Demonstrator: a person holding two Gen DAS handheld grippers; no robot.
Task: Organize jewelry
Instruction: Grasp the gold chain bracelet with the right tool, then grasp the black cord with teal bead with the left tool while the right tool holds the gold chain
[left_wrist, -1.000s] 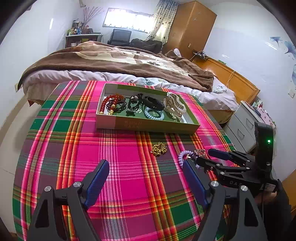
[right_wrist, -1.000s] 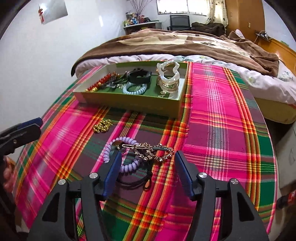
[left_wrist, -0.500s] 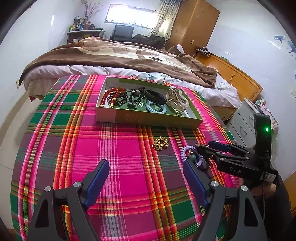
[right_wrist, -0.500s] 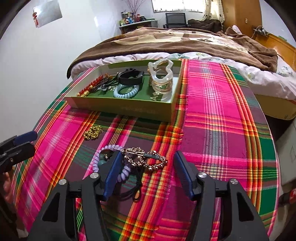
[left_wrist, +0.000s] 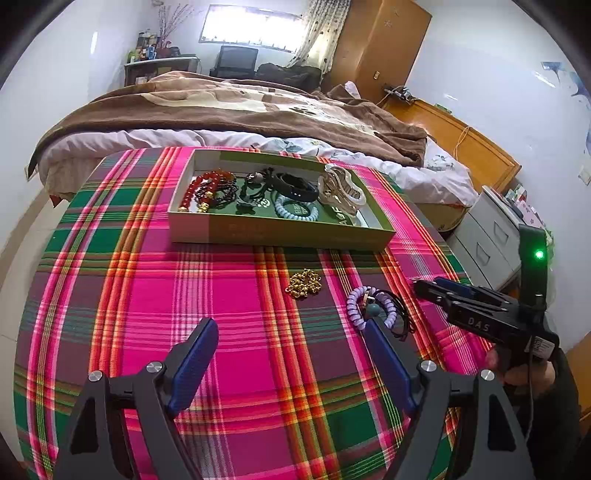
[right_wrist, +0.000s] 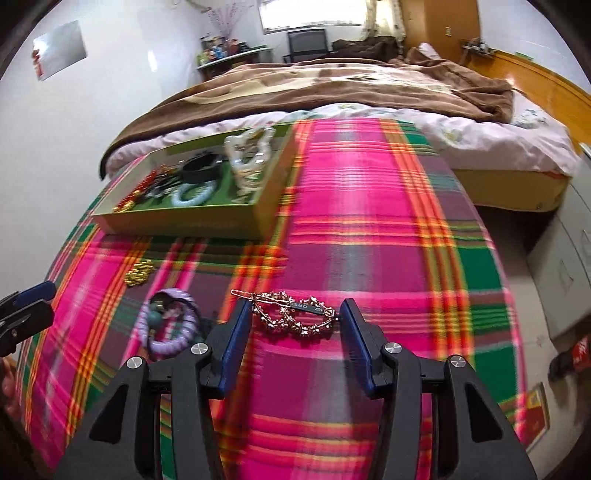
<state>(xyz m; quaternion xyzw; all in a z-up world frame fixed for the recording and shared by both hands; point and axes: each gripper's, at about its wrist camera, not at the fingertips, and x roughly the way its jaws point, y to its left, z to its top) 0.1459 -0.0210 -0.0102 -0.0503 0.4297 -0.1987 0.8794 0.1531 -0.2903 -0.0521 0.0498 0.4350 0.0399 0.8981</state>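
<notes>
Fingers of the right gripper (right_wrist: 291, 328) stand apart on either side of a rhinestone hair clip (right_wrist: 295, 314); whether the pads touch it cannot be told, as the view is blurred. Just left of it on the plaid tablecloth (right_wrist: 369, 240) lies a purple coil hair tie (right_wrist: 166, 328), and farther off a small gold chain (right_wrist: 138, 273). The left gripper (left_wrist: 291, 365) hangs open over bare cloth, nothing between its pads, with the purple coil tie (left_wrist: 373, 306) near its right finger and the gold chain (left_wrist: 304, 282) beyond. At the far side sits a green tray (left_wrist: 280, 234) holding red beads (left_wrist: 207, 188), a pale blue coil (left_wrist: 295, 210) and a cream claw clip (left_wrist: 341, 188).
</notes>
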